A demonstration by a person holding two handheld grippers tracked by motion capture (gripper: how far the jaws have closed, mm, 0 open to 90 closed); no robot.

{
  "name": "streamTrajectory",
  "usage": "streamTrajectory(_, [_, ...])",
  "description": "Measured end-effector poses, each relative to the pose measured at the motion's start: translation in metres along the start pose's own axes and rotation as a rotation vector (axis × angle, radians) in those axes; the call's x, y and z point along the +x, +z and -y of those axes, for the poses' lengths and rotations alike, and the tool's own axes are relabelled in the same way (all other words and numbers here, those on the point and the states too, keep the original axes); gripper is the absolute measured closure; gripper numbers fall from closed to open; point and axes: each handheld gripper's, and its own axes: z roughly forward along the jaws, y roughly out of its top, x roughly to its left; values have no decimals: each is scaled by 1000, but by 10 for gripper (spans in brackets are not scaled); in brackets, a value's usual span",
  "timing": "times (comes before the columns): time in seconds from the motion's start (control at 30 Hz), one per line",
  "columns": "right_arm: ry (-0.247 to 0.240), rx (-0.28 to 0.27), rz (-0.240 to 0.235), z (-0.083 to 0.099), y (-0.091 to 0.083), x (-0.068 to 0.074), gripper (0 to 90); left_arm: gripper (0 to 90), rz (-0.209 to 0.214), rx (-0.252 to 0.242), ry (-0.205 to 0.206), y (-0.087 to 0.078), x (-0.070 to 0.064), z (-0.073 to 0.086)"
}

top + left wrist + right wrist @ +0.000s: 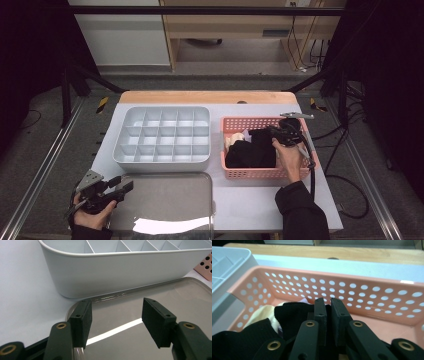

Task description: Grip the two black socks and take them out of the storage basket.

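1. Reaching into the pink basket (250, 173), the right gripper (278, 134) hung over the dark clothes (251, 151) heaped in the basket's left half, as seen from the high view. The left gripper (123, 187) waited well away from the basket, at the near-left corner of the steel tray (170, 195), beside the grey divided organiser (160, 134), whose cells lay bare. A clean pick, by this reading, called for a straight upward lift, since the basket's walls hemmed the cloth on every side.

2. Seen from the left gripper view, the left gripper (116, 317) stood with jaws wide apart and nothing between them, poised over the steel tray (155, 295). The organiser's wall (117, 272) rose just behind the tray, with a corner of the basket (204, 266) beyond it. Open tray surface offered the freest landing room on that side.

3. Looking along the right gripper (328, 303) from its own view, the jaws were drawn nearly together, a thin slit between them; whether cloth was pinched there could not be told. Black fabric (292, 315) lay against the jaws, with a pale item (265, 313) beside it toward the basket's left wall. The perforated far wall (352, 293) stood close ahead, so any forward swing risked a knock; the basket's bare right floor gave more room.
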Motion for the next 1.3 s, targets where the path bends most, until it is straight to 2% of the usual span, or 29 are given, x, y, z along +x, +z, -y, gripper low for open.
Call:
streamTrajectory(0.27, [-15,-97,-20,-6,-26,6,842,397,-8,2,4,0,0,0])
streamTrajectory(0.33, [-31,-109,-12,-9,-32,9,843,396,-10,2,4,0,0,0])
streamTrajectory(0.63, [-43,-180,6,-29,-49,19,847,392,-14,9,2,1,0,0])
streamTrajectory(0.77, [-42,-204,21,-33,-53,19,847,389,-17,11,2,1,0,0])
streamTrajectory(0.93, [-43,-223,17,-38,-57,20,848,388,-21,13,2,2,0,0])
streamTrajectory(1.13, [-68,-254,3,-44,-71,27,848,379,-30,19,2,2,0,-1])
streamTrajectory(1.3, [-79,-273,-28,-44,-85,33,848,375,-33,17,-1,2,1,0])
